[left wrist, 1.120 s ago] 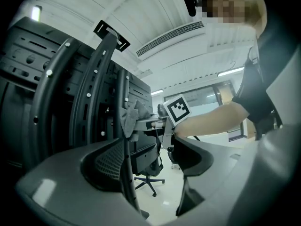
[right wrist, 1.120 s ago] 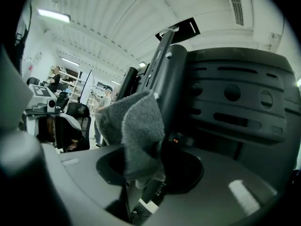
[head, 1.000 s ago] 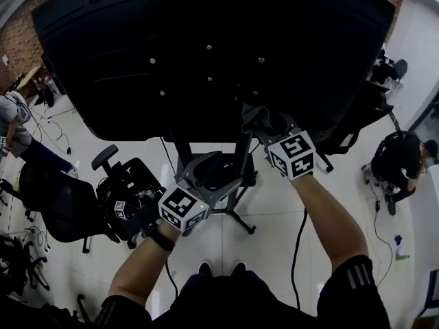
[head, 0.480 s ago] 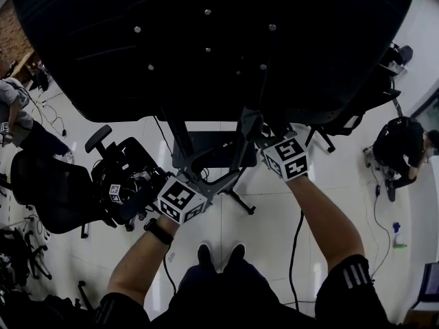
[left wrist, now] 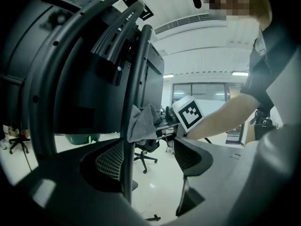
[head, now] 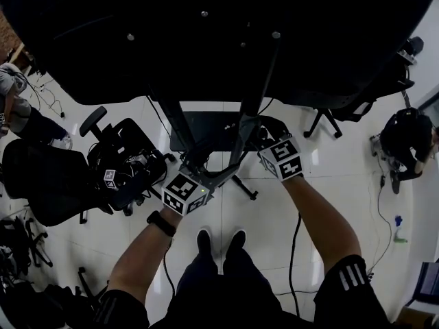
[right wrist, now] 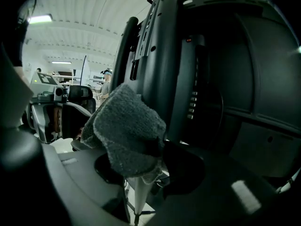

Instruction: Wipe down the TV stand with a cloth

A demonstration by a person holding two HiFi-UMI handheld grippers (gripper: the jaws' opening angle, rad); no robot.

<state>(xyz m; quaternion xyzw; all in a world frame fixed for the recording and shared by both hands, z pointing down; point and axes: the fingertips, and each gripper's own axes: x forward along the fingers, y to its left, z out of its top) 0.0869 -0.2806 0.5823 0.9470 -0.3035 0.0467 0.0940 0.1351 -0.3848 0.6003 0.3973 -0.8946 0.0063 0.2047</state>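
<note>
The cloth point(right wrist: 127, 131) lies against the TV stand point(head: 247, 125), on its right post. An office chair point(head: 41, 187) stands far left on the floor point(head: 274, 218).

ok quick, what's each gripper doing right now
Left gripper: open, stand post between the jaws.
Right gripper: closed on the cloth, though its jaws have just been opening.

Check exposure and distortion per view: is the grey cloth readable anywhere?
Head view: black TV back panel underexposed, only screw heads show; glossy white floor carries glare. Left gripper view: fisheye bends the black stand tube, backlit. Right gripper view: grey terry cloth sharp, corners vignetted.
</note>
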